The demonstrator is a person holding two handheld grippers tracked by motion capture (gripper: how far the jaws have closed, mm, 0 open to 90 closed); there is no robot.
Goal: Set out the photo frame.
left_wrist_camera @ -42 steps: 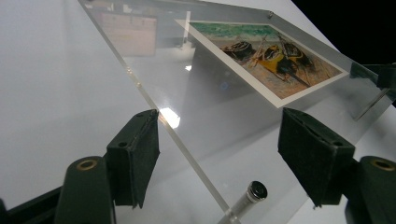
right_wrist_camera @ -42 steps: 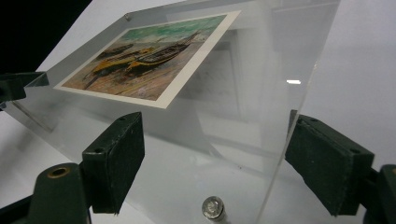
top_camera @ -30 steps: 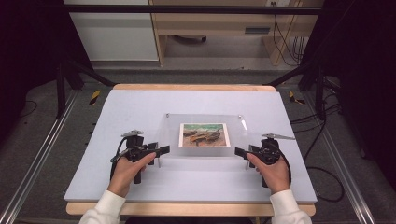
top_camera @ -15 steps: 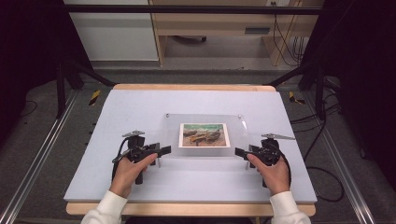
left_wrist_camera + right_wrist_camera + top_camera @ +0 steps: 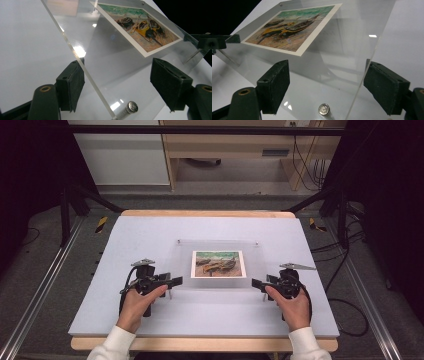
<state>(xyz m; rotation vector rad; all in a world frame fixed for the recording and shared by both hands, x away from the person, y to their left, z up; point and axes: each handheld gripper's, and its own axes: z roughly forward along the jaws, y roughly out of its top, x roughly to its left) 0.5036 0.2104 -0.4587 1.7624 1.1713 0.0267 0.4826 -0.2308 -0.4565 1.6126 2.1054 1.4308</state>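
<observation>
The fingers of the left gripper (image 5: pixel 173 281) and the right gripper (image 5: pixel 257 283) are spread, and they pinch nothing. From the high view, the clear frame (image 5: pixel 220 246) with its boat picture (image 5: pixel 217 264) lies flat between them on the table (image 5: pixel 150 235), long side running from one gripper to the other, each hand about as near. In the left gripper view, the frame's edge (image 5: pixel 82 67) passes just beside one finger (image 5: pixel 72 87), its corner between the pads. In the right gripper view, the frame's near corner (image 5: pixel 359 82) sits between the wide fingers (image 5: pixel 274 85) too, by a small metal peg (image 5: pixel 323 109).
</observation>
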